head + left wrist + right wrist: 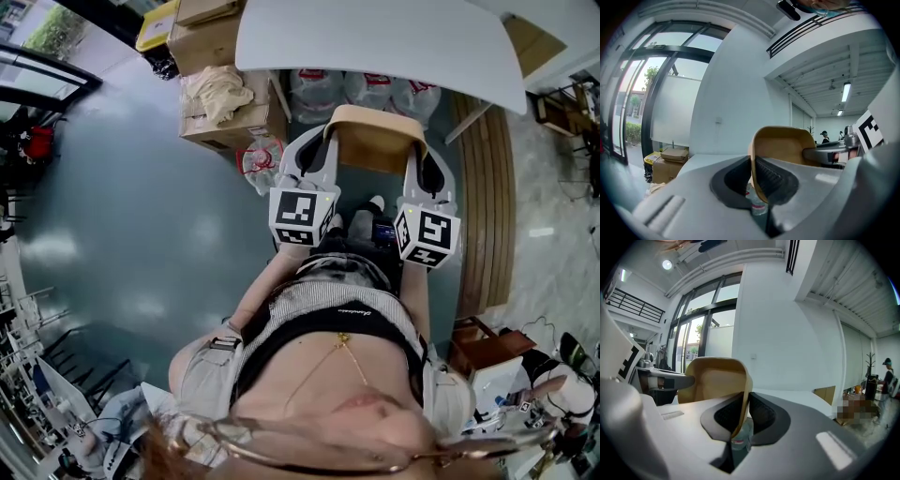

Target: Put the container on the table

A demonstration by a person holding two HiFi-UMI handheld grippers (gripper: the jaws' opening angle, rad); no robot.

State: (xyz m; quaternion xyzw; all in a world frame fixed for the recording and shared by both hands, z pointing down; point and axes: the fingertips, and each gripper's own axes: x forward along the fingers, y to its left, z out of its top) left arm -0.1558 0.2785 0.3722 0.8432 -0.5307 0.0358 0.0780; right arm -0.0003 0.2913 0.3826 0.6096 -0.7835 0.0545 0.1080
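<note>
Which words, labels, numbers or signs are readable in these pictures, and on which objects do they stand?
No text can be read.
Bottle labels: red, too blurred.
Waistband script: too small.
Left cube, right cube: square patterns, no letters.
The container: no print.

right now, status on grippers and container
Left gripper and right gripper each shut on a side wall of the tan container. Container held short of the white table, not set down. Nothing seen between them.

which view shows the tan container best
The head view: the container shows across its full width, held between the left gripper and right gripper, near the table. Each gripper view shows only one rim pinched by its fingers and part of the inside.
</note>
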